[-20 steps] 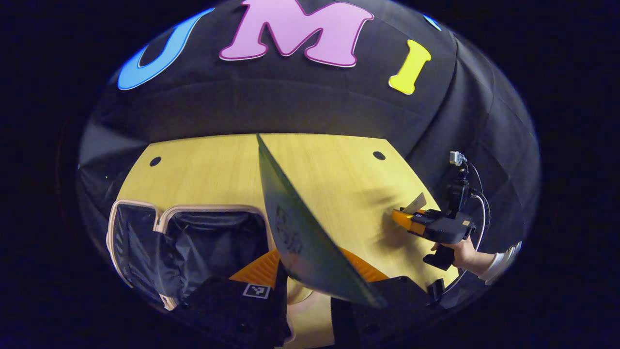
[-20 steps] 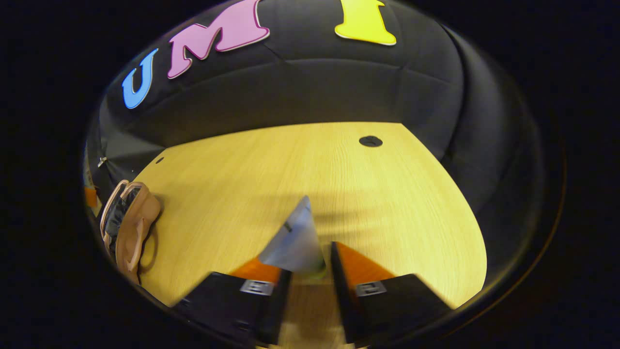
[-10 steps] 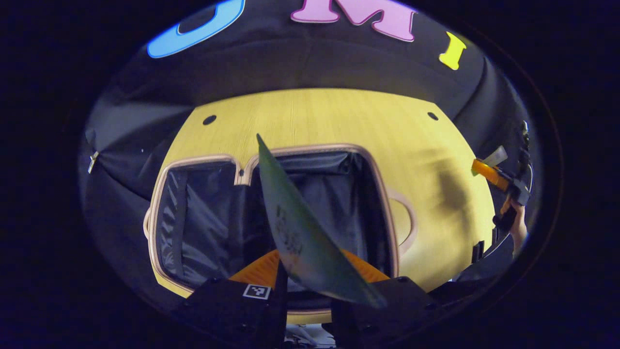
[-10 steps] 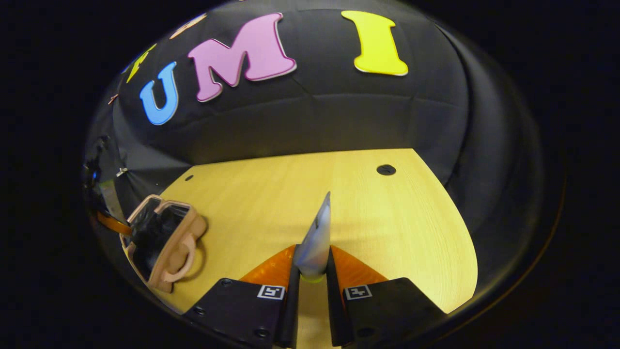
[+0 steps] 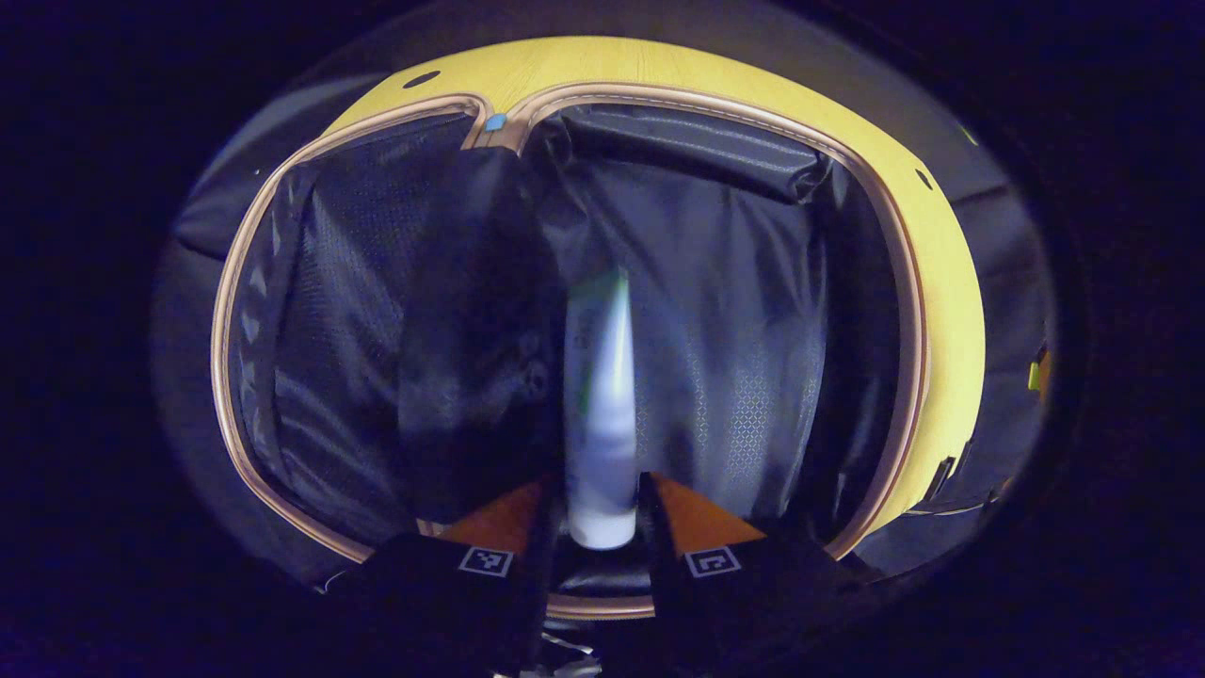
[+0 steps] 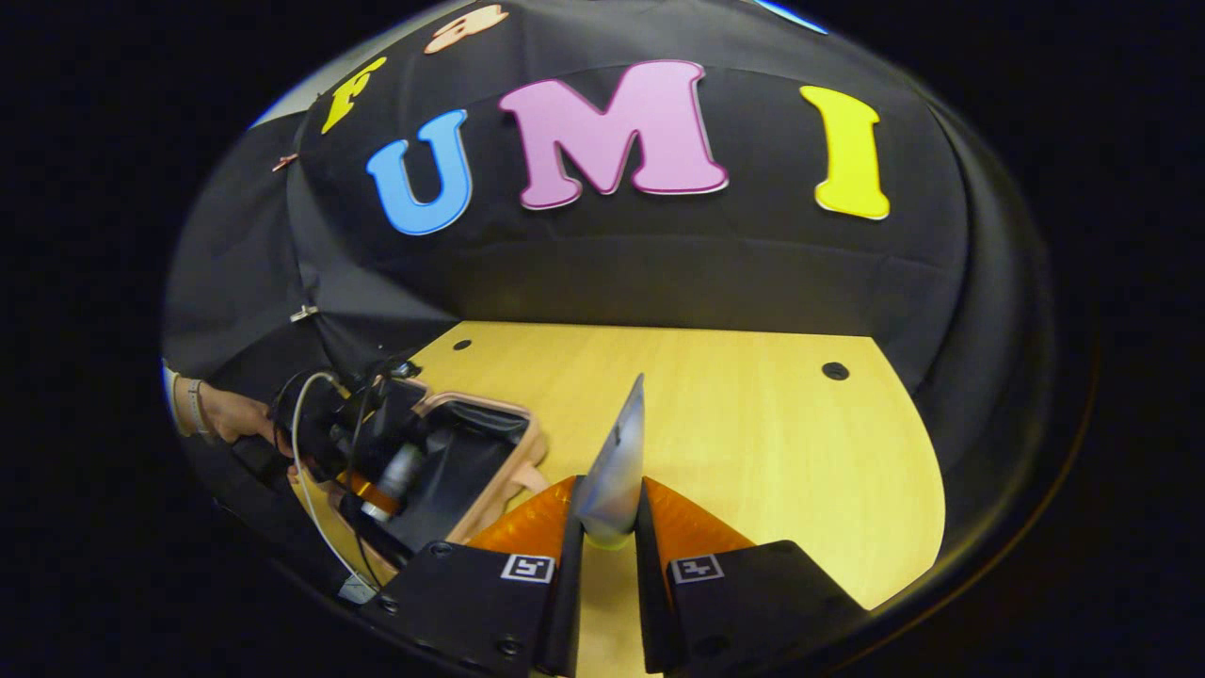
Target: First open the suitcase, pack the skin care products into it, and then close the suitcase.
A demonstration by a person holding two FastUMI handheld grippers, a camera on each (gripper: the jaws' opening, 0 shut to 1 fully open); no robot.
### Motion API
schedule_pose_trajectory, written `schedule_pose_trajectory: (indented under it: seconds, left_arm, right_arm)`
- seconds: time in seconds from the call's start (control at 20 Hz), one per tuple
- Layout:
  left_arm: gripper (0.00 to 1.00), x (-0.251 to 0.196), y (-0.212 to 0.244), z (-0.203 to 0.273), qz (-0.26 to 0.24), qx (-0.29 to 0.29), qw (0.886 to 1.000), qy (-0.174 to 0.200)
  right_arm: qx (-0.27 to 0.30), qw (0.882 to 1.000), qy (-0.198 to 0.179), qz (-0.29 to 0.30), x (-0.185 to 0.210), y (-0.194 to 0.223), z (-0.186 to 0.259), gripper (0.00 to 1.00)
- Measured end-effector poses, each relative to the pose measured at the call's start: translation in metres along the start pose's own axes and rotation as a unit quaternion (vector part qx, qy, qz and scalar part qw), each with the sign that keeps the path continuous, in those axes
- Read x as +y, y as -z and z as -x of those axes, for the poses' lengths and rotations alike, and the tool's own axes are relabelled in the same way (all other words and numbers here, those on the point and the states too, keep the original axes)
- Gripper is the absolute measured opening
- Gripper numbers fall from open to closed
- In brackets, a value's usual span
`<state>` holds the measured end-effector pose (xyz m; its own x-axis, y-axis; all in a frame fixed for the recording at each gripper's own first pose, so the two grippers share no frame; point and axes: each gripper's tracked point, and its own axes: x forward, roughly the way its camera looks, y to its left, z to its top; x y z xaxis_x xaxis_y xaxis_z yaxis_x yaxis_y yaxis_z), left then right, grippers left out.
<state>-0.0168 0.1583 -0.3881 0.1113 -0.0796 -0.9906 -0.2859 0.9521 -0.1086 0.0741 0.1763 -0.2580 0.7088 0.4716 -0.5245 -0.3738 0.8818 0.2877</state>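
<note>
- Pointing down into the open suitcase (image 5: 904, 282), the left hand-held gripper (image 5: 602, 527) has a white tube (image 5: 601, 405) between its two fingers; the tube's cap end sits in the gap, but whether both fingers press on it I cannot tell, as the tube is blurred.
- From that gripper the tube runs straight ahead over the dark lining (image 5: 725, 311) of the right-hand compartment, just beside the divide between the two halves.
- Ahead and to the left of the gripper lies the other compartment, also lined dark, with a deep shadow across it.
- A pale rim runs round both halves of the suitcase, and the yellow wooden counter (image 5: 951, 311) shows beyond the rim, ahead and to the right.
- In the right gripper view, the right hand-held gripper (image 6: 610, 537) is closed narrowly on a flat silvery sachet (image 6: 617, 471), both fingers pressing its lower end; the sachet stands edge-on, rising ahead of the fingers and leaning slightly right.
- That gripper is held above bare counter (image 6: 753, 433), with nothing else lying ahead of it.
- Far to its left the suitcase (image 6: 499, 471) sits open on the counter, and the left gripper (image 6: 386, 480) reaches into it from above, tube end down.
- A hand (image 6: 235, 414) with a pale cuff holds that gripper, farther left again.
</note>
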Motion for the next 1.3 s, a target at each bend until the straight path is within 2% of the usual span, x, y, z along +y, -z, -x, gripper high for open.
schedule_pose_trajectory:
  seconds: [0.2, 0.3, 0.45, 0.6, 0.65, 0.7, 0.8, 0.9, 1.0, 1.05, 1.1, 1.15, 1.2, 1.3]
  left_arm:
    - [0.67, 0.0, -0.023, 0.034, -0.069, -0.087, 0.994, 0.019]
    - [0.71, 0.009, -0.035, 0.059, -0.077, -0.136, 0.987, 0.028]
    - [0.71, 0.04, -0.042, 0.095, -0.047, -0.197, 0.979, 0.025]
    - [0.73, 0.097, -0.036, 0.104, 0.0, -0.219, 0.976, -0.012]
    - [0.73, 0.114, -0.026, 0.105, 0.026, -0.218, 0.976, -0.017]
    - [0.73, 0.128, -0.018, 0.104, 0.06, -0.215, 0.975, -0.015]
    - [0.74, 0.16, -0.009, 0.11, 0.123, -0.214, 0.969, -0.019]
    - [0.77, 0.185, -0.005, 0.116, 0.152, -0.218, 0.963, -0.046]
    - [0.77, 0.209, -0.003, 0.116, 0.164, -0.222, 0.958, -0.076]
    - [0.77, 0.221, -0.001, 0.114, 0.171, -0.219, 0.956, -0.091]
    - [0.77, 0.23, -0.001, 0.113, 0.18, -0.218, 0.954, -0.097]
    - [0.77, 0.232, -0.002, 0.11, 0.189, -0.218, 0.953, -0.094]
    - [0.77, 0.233, -0.004, 0.11, 0.196, -0.219, 0.952, -0.091]
    - [0.77, 0.238, -0.011, 0.109, 0.205, -0.227, 0.948, -0.091]
  right_arm:
    - [0.028, 0.998, -0.047, -0.012, 0.067, 0.014, -0.015, 0.3]
    - [0.058, 0.995, -0.072, -0.026, 0.103, 0.026, -0.028, 0.3]
    - [0.146, 0.986, -0.075, -0.012, 0.142, 0.059, -0.053, 0.3]
    - [0.243, 0.964, -0.096, -0.053, 0.185, 0.103, -0.08, 0.3]
    - [0.273, 0.956, -0.085, -0.062, 0.191, 0.121, -0.09, 0.3]
    - [0.307, 0.947, -0.065, -0.068, 0.189, 0.14, -0.095, 0.23]
    - [0.34, 0.934, -0.035, -0.1, 0.186, 0.16, -0.107, 0.24]
    - [0.359, 0.926, -0.005, -0.119, 0.179, 0.172, -0.112, 0.32]
    - [0.341, 0.932, 0.007, -0.121, 0.175, 0.169, -0.118, 0.32]
    - [0.33, 0.936, 0.004, -0.123, 0.176, 0.162, -0.117, 0.27]
    - [0.325, 0.937, 0.004, -0.126, 0.176, 0.155, -0.117, 0.34]
    - [0.322, 0.937, -0.004, -0.133, 0.181, 0.152, -0.111, 0.31]
    - [0.317, 0.939, -0.013, -0.137, 0.184, 0.145, -0.108, 0.38]
    - [0.29, 0.947, -0.032, -0.134, 0.188, 0.131, -0.098, 0.71]
